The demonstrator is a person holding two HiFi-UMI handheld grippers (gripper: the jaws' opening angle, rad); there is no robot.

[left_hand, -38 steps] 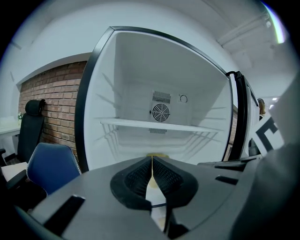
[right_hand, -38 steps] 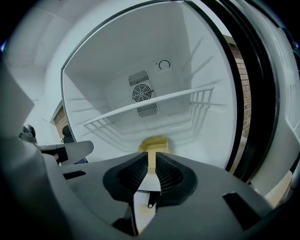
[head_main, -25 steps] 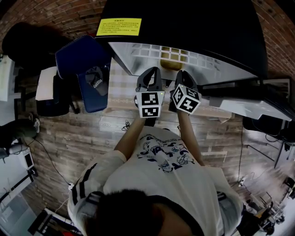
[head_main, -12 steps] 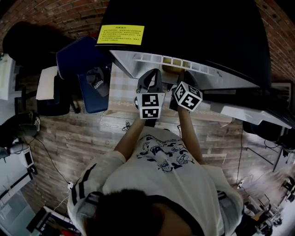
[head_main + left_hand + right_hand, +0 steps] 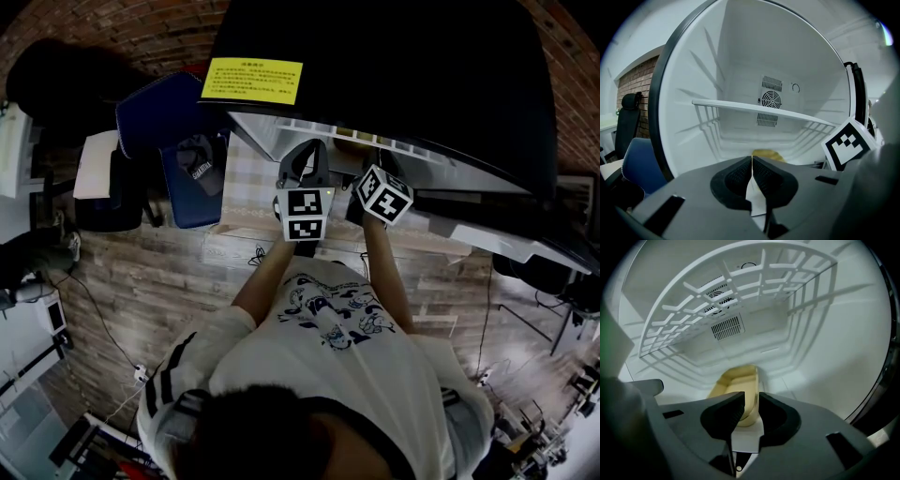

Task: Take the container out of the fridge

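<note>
Right gripper view: my right hand-held gripper [image 5: 751, 397] reaches into the open fridge [image 5: 825, 357]. Jaws narrow, closed on the right wall of the yellow container [image 5: 736, 380], one pad on each side of it. The container sits on the white fridge floor, long axis running toward the back wall, under the wire shelf [image 5: 740, 291]. Vent grille [image 5: 727, 326] on the back wall behind it.

Left gripper view: left hand-held gripper [image 5: 752, 159] has its jaws together at the tips, nothing between them. The container shows just past the tips as a yellow edge [image 5: 766, 153]. It is apart from this gripper. The right gripper's marker cube [image 5: 848, 143] is close at the right.

Head view: both grippers are side by side at the fridge mouth, below its black top [image 5: 375, 56] with the yellow label [image 5: 251, 81]. Container hidden here.
</note>
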